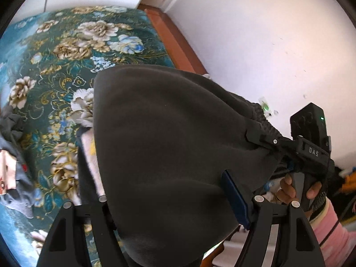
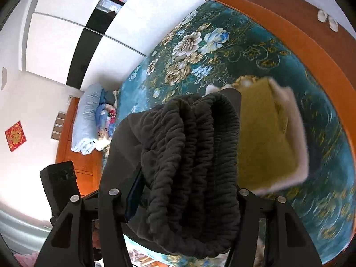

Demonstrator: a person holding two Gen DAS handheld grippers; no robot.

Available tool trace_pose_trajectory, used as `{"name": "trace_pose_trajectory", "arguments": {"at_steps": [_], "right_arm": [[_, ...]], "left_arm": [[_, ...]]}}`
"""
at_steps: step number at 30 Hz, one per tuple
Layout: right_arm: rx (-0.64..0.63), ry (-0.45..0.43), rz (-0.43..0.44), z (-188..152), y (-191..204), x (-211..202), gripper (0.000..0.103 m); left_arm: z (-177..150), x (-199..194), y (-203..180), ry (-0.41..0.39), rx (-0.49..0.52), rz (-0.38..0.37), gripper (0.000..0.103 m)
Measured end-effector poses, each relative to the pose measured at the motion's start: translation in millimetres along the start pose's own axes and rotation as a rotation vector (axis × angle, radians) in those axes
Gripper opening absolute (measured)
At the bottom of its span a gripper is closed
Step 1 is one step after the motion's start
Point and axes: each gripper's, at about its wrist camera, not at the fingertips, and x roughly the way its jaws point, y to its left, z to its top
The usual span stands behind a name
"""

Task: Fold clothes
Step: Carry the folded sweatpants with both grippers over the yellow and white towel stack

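Note:
A dark grey fleece garment (image 1: pixel 160 146) is held up in the air above the bed by both grippers. My left gripper (image 1: pixel 175 202) is shut on one part of it, and the cloth hides most of the fingers. My right gripper (image 2: pixel 184 191) is shut on the gathered elastic waistband (image 2: pixel 193 155); it also shows in the left wrist view (image 1: pixel 273 142), clamped on the garment's far end. A folded yellow and white garment (image 2: pixel 269 133) lies on the bed behind the waistband.
The bed (image 1: pixel 66 51) has a teal floral cover and an orange wooden frame (image 2: pixel 296 35). Other clothes (image 1: pixel 13 155) lie at its left edge. Light blue pillows and bedding (image 2: pixel 89 120) lie at the far end. White wall (image 1: pixel 267 33) is to the right.

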Motion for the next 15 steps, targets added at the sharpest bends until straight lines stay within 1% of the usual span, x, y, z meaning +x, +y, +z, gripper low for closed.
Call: {"name": "trace_pose_trajectory", "arguments": {"at_steps": [4,6,9,12,15], "right_arm": [[-0.028,0.015,-0.021,39,-22,12,0.061],[-0.035,0.008,-0.033,49,-31,17,0.061],[-0.017,0.031,-0.018,54,-52,35,0.062],[0.02,0.066,-0.016,51,-77,62,0.062],[0.058,0.061,-0.013,43,-94,73,0.063]], "left_arm": [[25,39,4,0.04,-0.007,0.006,0.077],[32,54,7,0.057,-0.004,0.005,0.078],[32,76,24,0.088,-0.011,0.022,0.078],[25,98,50,0.145,-0.072,0.04,0.078],[20,103,59,0.156,-0.089,0.022,0.079]]}}
